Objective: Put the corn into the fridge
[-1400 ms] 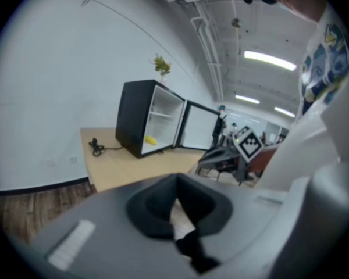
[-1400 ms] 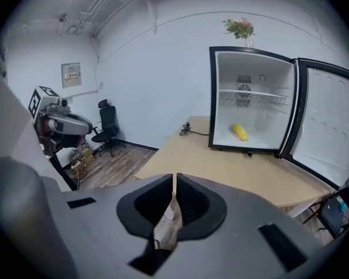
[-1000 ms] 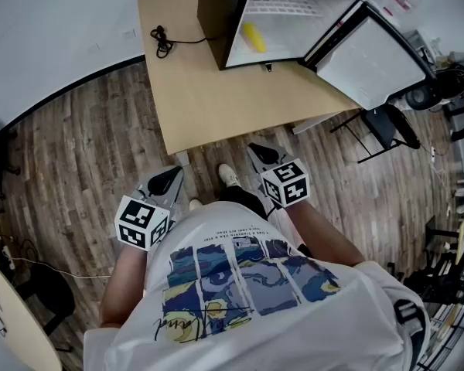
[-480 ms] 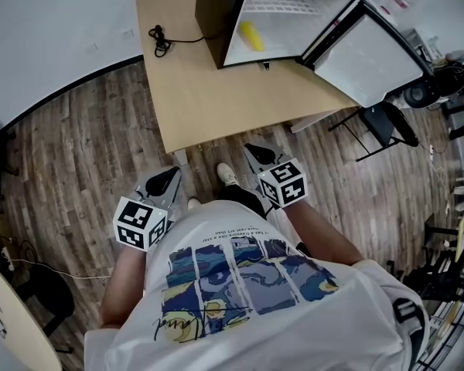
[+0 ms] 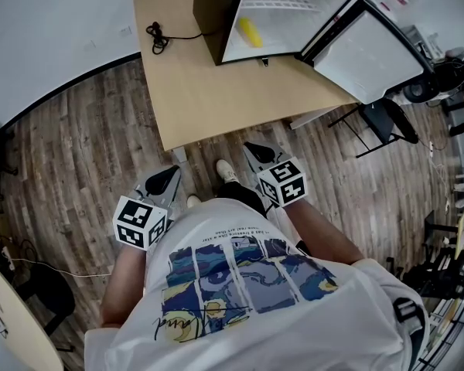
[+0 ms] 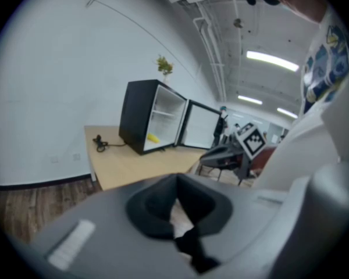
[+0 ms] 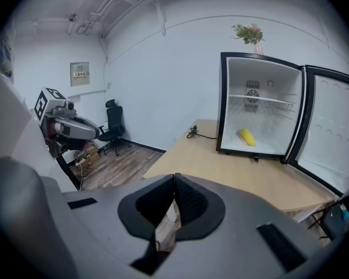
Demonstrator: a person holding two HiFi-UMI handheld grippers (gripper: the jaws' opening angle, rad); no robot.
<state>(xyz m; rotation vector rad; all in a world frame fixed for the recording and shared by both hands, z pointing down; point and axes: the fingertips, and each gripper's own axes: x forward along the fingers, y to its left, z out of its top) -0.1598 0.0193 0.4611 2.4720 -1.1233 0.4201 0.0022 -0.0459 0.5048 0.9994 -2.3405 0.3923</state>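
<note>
A yellow corn cob point(image 5: 250, 31) point(image 7: 246, 136) point(image 6: 153, 138) lies on the floor of the small black fridge point(image 5: 209, 14) point(image 7: 224, 97), which stands on the wooden table point(image 5: 209, 99) with its door point(image 5: 371, 52) point(image 7: 331, 132) swung wide open. Both grippers are held close to the person's body, well back from the table's near edge. My left gripper point(image 5: 170, 175) point(image 6: 177, 179) is shut with nothing in it. The jaws of my right gripper point(image 5: 257, 151) point(image 7: 174, 178) are pressed together, also with nothing between them.
A black cable point(image 5: 158, 37) lies coiled on the table left of the fridge. A small plant point(image 7: 248, 34) stands on top of the fridge. A black office chair point(image 5: 390, 122) stands right of the table under the open door. The person's shoes point(image 5: 226, 173) are on the wood floor.
</note>
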